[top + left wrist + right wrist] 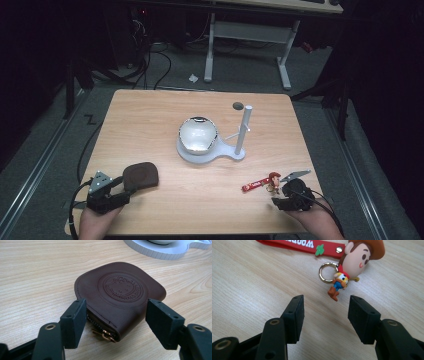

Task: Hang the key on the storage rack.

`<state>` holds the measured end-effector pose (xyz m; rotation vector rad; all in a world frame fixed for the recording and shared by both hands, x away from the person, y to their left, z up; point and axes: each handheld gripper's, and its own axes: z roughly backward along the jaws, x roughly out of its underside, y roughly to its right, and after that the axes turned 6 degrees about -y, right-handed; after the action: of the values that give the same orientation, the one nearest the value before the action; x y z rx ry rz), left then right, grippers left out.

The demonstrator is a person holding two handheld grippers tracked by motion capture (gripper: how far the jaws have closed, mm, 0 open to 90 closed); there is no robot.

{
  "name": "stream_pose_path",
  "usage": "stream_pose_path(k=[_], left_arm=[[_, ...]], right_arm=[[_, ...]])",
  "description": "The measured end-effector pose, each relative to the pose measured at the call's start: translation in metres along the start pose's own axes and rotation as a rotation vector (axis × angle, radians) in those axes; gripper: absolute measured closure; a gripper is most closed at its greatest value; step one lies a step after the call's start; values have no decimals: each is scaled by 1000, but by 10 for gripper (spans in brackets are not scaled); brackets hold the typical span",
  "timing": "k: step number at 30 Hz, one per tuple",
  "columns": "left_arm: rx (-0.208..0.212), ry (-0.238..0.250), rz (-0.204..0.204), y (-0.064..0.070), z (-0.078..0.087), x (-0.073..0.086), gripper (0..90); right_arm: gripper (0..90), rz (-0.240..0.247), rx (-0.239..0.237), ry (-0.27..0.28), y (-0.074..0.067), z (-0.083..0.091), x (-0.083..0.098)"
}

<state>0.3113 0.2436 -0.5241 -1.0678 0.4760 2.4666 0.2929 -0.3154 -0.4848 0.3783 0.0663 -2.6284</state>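
A brown leather coin pouch lies flat near the table's front left, with an embossed round stamp and a brass zip pull. My left gripper is open, its jaws on either side of the pouch's near edge without pressing it. At the front right lies a cowboy figure keychain with a metal ring and a red strap. My right gripper stands open just short of the figure, with nothing between its jaws.
A shiny metal bowl rests on a white stand base with an upright post at the table's middle. A dark round hole sits near the far edge. Cables and a desk frame lie beyond the table.
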Motion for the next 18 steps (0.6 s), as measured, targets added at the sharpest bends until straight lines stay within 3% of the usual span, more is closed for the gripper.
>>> stream_pose_path(k=[9, 18], left_arm=[[8, 3, 7, -1, 0, 0, 341], [11, 3, 10, -2, 0, 1, 342]], right_arm=[[451, 22, -3, -111, 3, -2, -14], [429, 18, -14, -151, 8, 3, -33]])
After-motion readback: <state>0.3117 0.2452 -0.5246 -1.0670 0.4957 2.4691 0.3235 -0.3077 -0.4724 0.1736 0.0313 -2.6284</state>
